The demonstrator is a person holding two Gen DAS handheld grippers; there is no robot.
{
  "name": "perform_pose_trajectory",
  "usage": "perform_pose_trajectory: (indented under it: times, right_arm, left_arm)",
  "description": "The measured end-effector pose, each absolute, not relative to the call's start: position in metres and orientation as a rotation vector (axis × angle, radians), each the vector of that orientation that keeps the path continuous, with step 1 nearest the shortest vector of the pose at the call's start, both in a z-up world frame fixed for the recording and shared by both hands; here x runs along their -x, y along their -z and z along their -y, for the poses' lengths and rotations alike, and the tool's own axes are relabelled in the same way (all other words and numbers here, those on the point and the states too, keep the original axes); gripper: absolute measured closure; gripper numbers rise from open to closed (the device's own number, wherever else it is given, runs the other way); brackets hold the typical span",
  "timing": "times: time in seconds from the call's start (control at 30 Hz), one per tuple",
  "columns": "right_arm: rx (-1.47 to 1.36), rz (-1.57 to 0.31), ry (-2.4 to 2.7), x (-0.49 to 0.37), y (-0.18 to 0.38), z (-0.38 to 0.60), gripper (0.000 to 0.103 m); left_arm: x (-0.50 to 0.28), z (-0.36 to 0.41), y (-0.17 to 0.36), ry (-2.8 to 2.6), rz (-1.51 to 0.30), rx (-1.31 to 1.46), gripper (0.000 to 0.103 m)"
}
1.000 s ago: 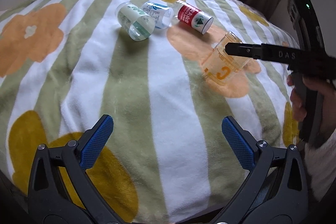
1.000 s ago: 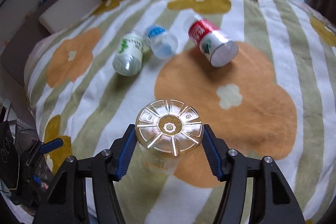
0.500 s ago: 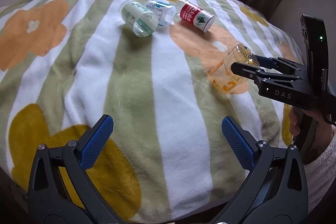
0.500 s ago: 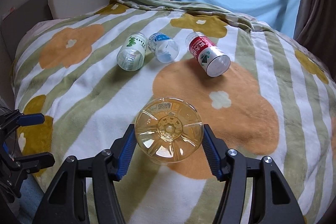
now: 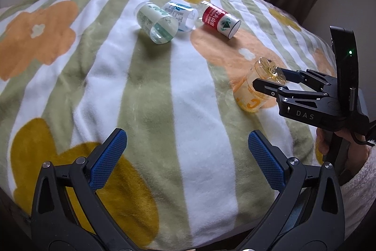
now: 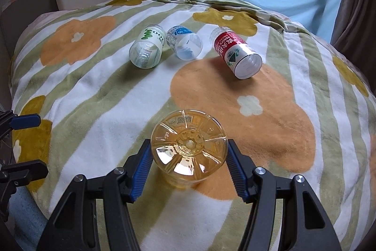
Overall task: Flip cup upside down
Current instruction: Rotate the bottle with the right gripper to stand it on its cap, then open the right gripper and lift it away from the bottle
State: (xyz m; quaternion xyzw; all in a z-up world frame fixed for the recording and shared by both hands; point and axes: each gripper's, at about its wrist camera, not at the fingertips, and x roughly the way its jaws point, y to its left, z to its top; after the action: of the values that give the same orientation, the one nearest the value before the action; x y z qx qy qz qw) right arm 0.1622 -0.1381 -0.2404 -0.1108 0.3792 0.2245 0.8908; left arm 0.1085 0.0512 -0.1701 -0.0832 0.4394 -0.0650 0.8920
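A clear yellow-orange cup (image 6: 189, 148) stands base-up on the blanket, tilted a little, its mouth down on an orange flower. My right gripper (image 6: 189, 168) is shut on the orange cup, its blue pads on both sides near the base. The left wrist view shows the same cup (image 5: 252, 92) at the right with the right gripper (image 5: 270, 82) around its top. My left gripper (image 5: 185, 161) is open and empty, low over the near part of the blanket.
Three other cups lie on their sides at the back: a green-labelled one (image 6: 148, 49), a blue-labelled one (image 6: 185, 42) and a red-labelled one (image 6: 237, 54). The flowered striped blanket (image 6: 94, 95) falls away at its edges. Curtains hang behind.
My right gripper has tipped back and lowered with the orange cup, whose mouth has come down onto the blanket. The left gripper has stayed open, nearly still.
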Motion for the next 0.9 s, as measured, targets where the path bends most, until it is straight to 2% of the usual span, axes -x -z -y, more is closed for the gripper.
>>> perform_pose_trajectory:
  times: [0.07,0.1,0.5,0.53,0.57,0.6,0.77,0.9]
  right_arm:
    - [0.214,-0.792,-0.462,-0.164,0.242,0.139,0.036]
    - [0.2,-0.792,-0.463,-0.165,0.243,0.139,0.035]
    - [0.153,-0.753,-0.46,-0.155,0.239,0.147,0.035]
    - [0.151,-0.746,-0.457,-0.152,0.237,0.149,0.032]
    - [0.148,-0.737,-0.452,-0.149,0.234,0.152,0.012]
    - [0.145,-0.723,-0.45,-0.144,0.23,0.154,0.001]
    - [0.081,-0.633,-0.446,-0.112,0.194,0.176,0.0]
    - [0.029,-0.509,-0.393,-0.08,0.151,0.197,0.0]
  left_arm:
    - [-0.109,-0.051,0.17,0.135,-0.912,0.175,0.0]
    - [-0.109,-0.051,0.17,0.135,-0.912,0.174,0.0]
    - [-0.106,-0.043,0.157,0.123,-0.882,0.132,0.0]
    - [-0.104,-0.041,0.154,0.123,-0.873,0.121,0.0]
    - [-0.103,-0.039,0.149,0.12,-0.861,0.107,0.0]
    - [-0.103,-0.037,0.144,0.114,-0.849,0.093,0.0]
    - [-0.099,-0.031,0.105,0.125,-0.761,0.074,0.0]
    - [-0.091,-0.018,0.056,0.129,-0.625,0.031,0.0]
